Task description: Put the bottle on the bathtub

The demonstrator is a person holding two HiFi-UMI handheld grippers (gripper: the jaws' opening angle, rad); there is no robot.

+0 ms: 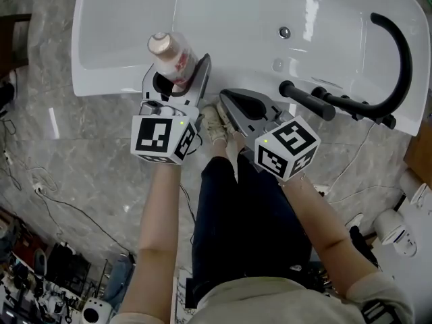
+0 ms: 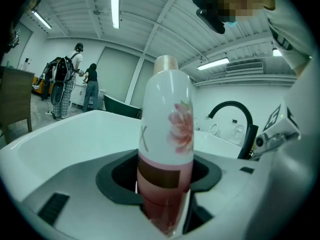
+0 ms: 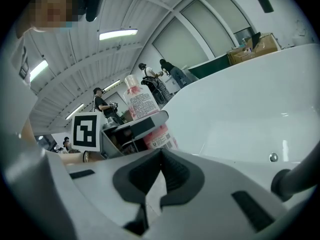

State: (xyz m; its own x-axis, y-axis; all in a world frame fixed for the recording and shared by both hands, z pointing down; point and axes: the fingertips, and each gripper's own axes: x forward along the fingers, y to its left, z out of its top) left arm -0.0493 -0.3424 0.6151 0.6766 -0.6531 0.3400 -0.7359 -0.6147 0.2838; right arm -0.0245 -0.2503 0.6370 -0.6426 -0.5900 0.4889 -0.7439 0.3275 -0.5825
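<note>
A white and pink bottle (image 1: 172,56) with a flower print and a tan cap stands upright between the jaws of my left gripper (image 1: 177,79), which is shut on its lower body. In the left gripper view the bottle (image 2: 167,149) fills the middle, with the white bathtub (image 2: 60,139) behind it. From the head view, bottle and gripper hang over the near rim of the bathtub (image 1: 101,79). My right gripper (image 1: 229,100) is just to the right at the same rim, shut and empty. Its own view shows its closed fingertips (image 3: 161,151), with the bottle (image 3: 142,104) to the left.
A black curved faucet (image 1: 398,52) and a black hand shower (image 1: 307,101) sit on the tub's right rim. A chrome drain fitting (image 1: 284,32) is inside the tub. The person's shoes (image 1: 216,123) stand against the tub, and cables lie on the marble floor (image 1: 67,167).
</note>
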